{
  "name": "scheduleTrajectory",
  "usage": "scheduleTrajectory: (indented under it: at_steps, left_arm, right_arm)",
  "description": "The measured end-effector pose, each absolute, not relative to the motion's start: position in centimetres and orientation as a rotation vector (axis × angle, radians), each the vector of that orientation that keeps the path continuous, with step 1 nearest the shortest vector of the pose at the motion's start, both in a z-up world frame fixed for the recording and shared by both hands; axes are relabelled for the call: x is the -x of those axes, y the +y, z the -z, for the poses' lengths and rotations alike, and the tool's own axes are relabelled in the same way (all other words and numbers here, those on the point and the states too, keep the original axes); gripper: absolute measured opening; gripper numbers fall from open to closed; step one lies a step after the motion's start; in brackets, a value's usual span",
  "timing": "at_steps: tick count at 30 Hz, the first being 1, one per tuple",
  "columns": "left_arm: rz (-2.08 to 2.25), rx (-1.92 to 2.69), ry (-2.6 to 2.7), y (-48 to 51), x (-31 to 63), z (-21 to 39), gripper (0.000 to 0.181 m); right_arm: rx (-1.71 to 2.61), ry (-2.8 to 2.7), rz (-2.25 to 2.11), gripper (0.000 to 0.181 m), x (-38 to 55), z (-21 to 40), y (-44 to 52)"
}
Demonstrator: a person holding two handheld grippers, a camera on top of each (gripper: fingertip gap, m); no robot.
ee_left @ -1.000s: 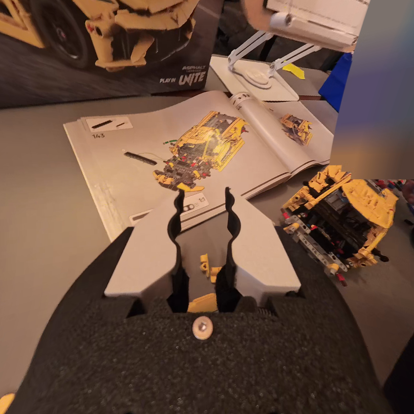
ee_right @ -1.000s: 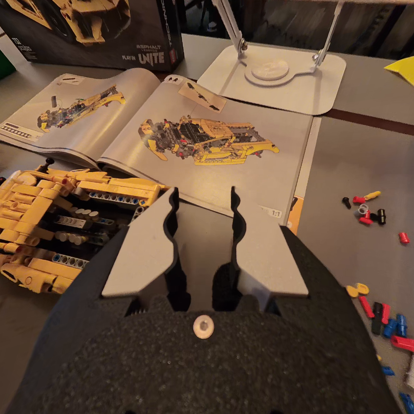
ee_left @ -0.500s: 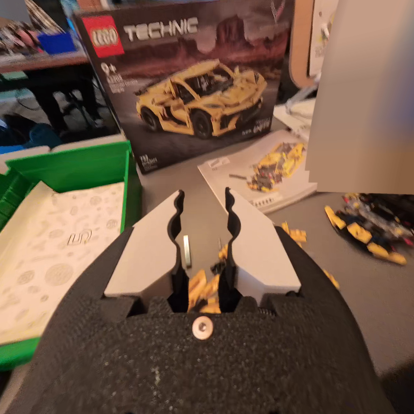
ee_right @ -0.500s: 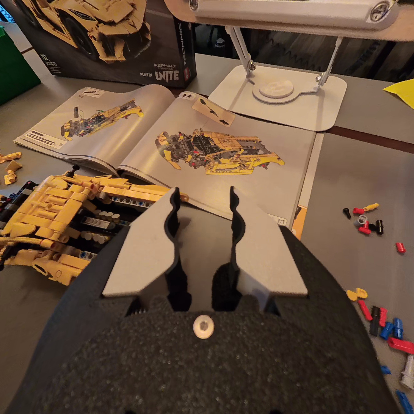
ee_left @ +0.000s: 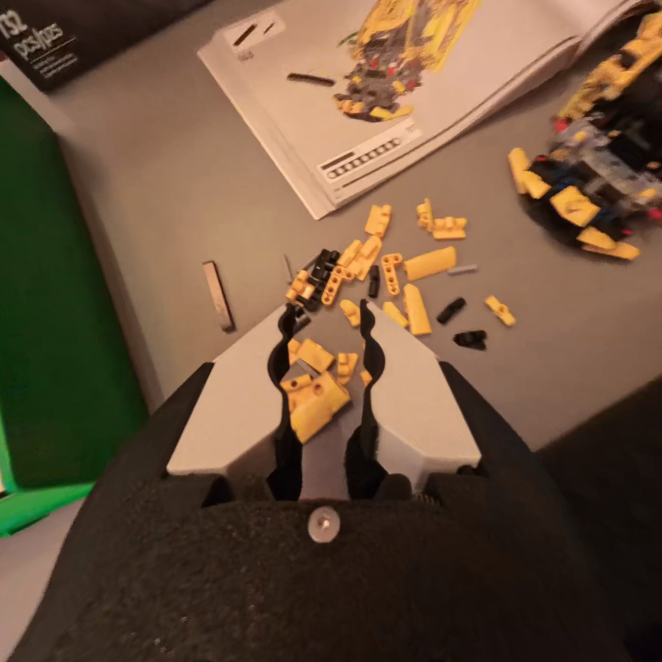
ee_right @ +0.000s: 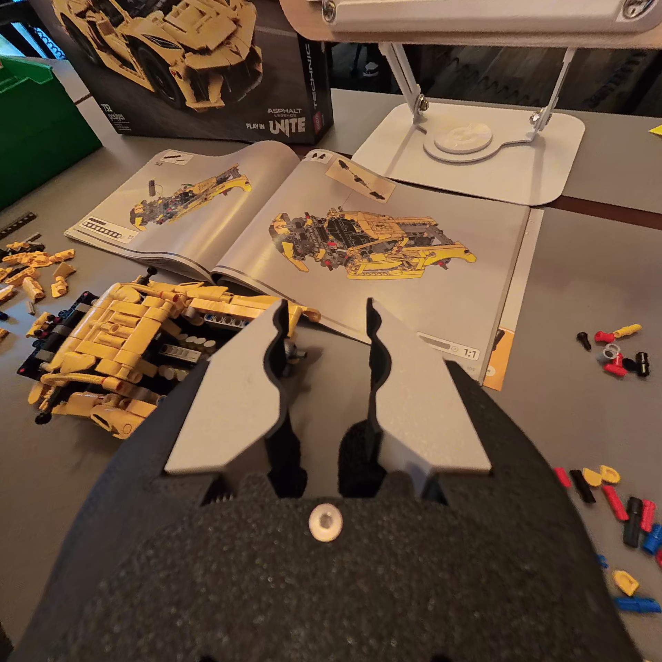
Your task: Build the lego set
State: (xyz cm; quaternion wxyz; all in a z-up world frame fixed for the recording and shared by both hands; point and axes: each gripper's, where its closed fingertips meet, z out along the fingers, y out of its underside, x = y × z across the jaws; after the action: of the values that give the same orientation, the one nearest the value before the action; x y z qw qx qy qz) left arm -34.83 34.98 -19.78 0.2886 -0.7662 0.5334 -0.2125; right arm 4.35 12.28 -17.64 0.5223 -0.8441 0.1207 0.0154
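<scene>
The left gripper hangs with jaws apart and empty over loose yellow and black pieces at frame centre. The right gripper, also parted and empty, sits lower centre beside the half-built yellow car at left, below the open instruction booklet.

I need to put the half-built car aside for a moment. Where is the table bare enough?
Bare table lies between the green bin and the instruction booklet. Another patch lies right of the booklet, above the small pins. The loose yellow pieces crowd the middle.
</scene>
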Motion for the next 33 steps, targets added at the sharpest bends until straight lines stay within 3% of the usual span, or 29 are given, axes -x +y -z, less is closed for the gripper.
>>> scheduleTrajectory:
  at_steps: [18, 21, 28, 33]
  left_arm:
    - [0.381, 2.327, 1.508, 39.7, 31.9, 25.2, 0.014]
    - [0.393, 2.338, 1.512, 39.6, 32.0, 25.3, 0.004]
    - [0.401, 2.277, 1.610, 39.1, 31.6, 24.8, 0.004]
    - [0.591, 2.028, 1.729, 37.4, 27.3, 20.9, 0.004]
  right_arm:
    - [2.031, 0.267, -0.060, 0.041, -3.9, 17.6, 12.1]
    - [2.032, 0.266, -0.061, 0.041, -3.9, 17.6, 12.1]
    - [2.026, 0.271, -0.066, 0.040, -4.0, 17.5, 12.1]
    - [2.009, 0.268, -0.078, 0.040, -3.8, 17.0, 12.0]
